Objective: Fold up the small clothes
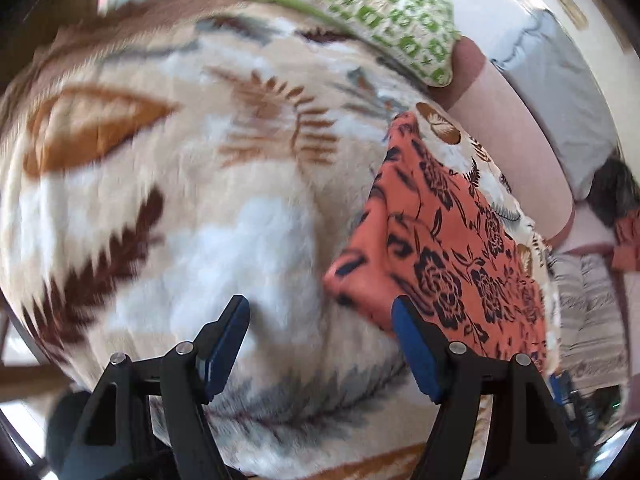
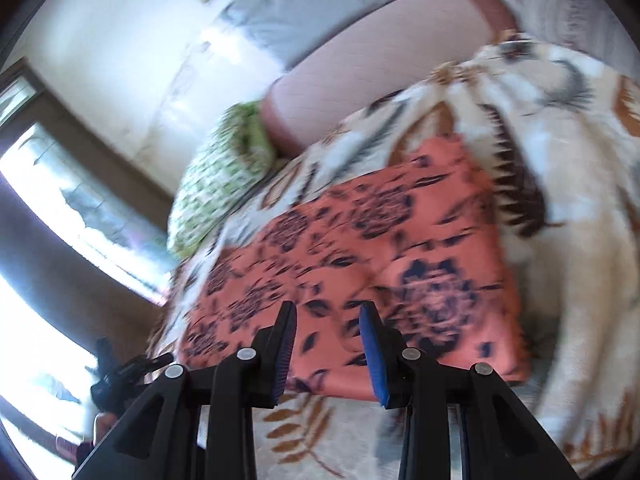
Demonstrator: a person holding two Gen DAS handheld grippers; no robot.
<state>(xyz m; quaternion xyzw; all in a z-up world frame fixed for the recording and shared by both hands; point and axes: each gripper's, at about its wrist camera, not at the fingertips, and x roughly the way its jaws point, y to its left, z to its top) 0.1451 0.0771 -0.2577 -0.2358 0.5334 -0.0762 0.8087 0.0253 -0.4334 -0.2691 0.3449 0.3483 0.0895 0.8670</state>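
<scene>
While both views are smeared by motion blur, the left gripper (image 1: 320, 320) is seen with its blue-padded fingers (image 1: 226, 344) spread wide, and nothing is held between them. Beneath the gap only the plush blanket (image 1: 180, 200) is shown, cream with brown leaves and grey feathering. The right-hand finger of this gripper is placed at the lower corner of the orange cloth (image 1: 440, 248), though whether it touches the cloth cannot be told from the blurred picture. The cloth, printed with dark roses, is laid flat on the blanket as a folded rectangle. Farther off, a green-and-white patterned pillow (image 1: 360, 12) is seen at the blanket's far edge, and a pinkish mattress (image 1: 520, 140) edge is exposed beside the cloth.

In the right wrist view, the right gripper (image 2: 328, 320) is held with its fingers (image 2: 286, 344) parted, a moderate gap left between the pads, and nothing is pinched. Its tips are set over the near edge of the orange cloth (image 2: 380, 240), which is spread on the blanket (image 2: 580, 200). Beyond the cloth the pillow (image 2: 216, 184) is seen against the mattress (image 2: 360, 76), and a bright window (image 2: 52, 208) is shown at the left.
</scene>
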